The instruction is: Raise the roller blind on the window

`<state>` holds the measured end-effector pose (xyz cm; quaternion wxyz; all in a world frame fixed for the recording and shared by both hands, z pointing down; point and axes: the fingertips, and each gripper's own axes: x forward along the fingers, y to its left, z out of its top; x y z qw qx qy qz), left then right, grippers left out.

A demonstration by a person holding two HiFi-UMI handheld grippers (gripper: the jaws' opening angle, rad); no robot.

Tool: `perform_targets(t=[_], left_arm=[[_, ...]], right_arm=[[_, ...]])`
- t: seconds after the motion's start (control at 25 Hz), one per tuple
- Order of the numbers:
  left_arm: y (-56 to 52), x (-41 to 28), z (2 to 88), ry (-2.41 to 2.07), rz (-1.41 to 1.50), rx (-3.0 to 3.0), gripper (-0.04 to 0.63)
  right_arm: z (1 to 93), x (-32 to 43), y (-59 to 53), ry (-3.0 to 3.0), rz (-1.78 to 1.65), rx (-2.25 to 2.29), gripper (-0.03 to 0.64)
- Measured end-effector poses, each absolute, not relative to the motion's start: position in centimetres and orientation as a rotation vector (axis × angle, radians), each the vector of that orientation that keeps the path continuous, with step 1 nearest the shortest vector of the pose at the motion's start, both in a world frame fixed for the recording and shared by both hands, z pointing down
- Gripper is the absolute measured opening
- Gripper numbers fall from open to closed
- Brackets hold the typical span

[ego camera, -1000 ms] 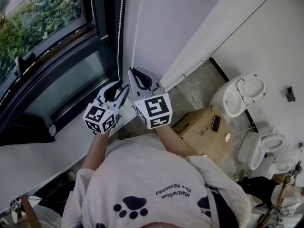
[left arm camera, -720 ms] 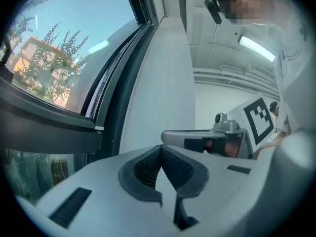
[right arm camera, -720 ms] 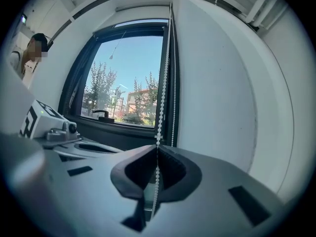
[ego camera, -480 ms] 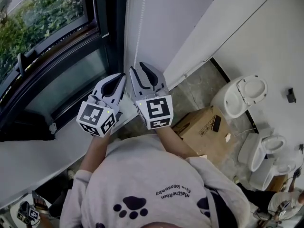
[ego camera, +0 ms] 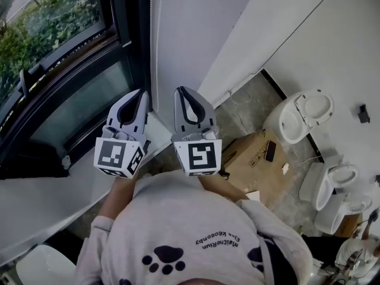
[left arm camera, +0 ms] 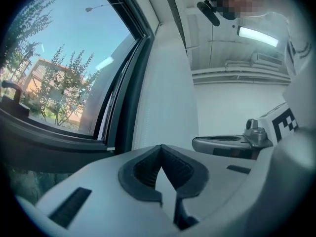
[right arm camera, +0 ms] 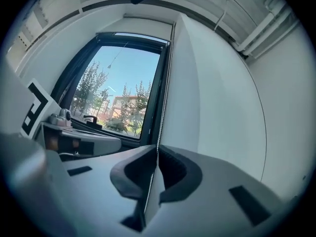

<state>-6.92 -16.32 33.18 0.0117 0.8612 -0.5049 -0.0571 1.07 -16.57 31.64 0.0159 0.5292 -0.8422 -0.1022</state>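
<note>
Since a second ago, lifted the left tongs and the right tongs higher beside the dark window frame and squared them up side by side. Snapped the left tongs from wide open to fully shut, with no cord seen between the pads. Loosened the right tongs and have just been closing them again, now nipped on the bead chain hanging along the frame's edge by the white wall.
</note>
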Motion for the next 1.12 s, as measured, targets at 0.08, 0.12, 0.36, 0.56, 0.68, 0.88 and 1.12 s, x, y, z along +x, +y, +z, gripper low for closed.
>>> perform_targets(t=[0.08,0.12,0.36,0.56,0.68,0.88,1.12], left_arm=[[-15.8,-6.9,33.1,-1.599,-0.184,2.678,0.008],[-15.6,-6.9,33.1,-1.612,-0.183,2.675,0.008],[-14.5,-6.6,33.0,-1.631,-0.174,2.674,0.008],[-13.5,-6.5,32.7,-1.644,-0.175,2.673,0.008],[-13.1,-6.3,32.8,-1.646,-0.171,2.672,0.008],[-12.7,-6.0,33.0,-1.666,-0.157,2.667,0.008],[-12.7,-6.0,33.3,-1.68,-0.142,2.659,0.008]], right_arm=[[31.7,1.1,-16.1,-2.631,-0.314,1.637,0.012],[31.9,1.1,-15.9,-2.635,-0.297,1.632,0.011],[31.9,1.6,-15.3,-2.658,-0.265,1.644,0.009],[31.8,2.1,-14.4,-2.662,-0.25,1.645,0.009],[31.9,2.2,-14.0,-2.653,-0.251,1.638,0.009],[31.7,2.1,-13.8,-2.664,-0.28,1.631,0.009],[32.3,1.8,-13.5,-2.692,-0.261,1.61,0.009]])
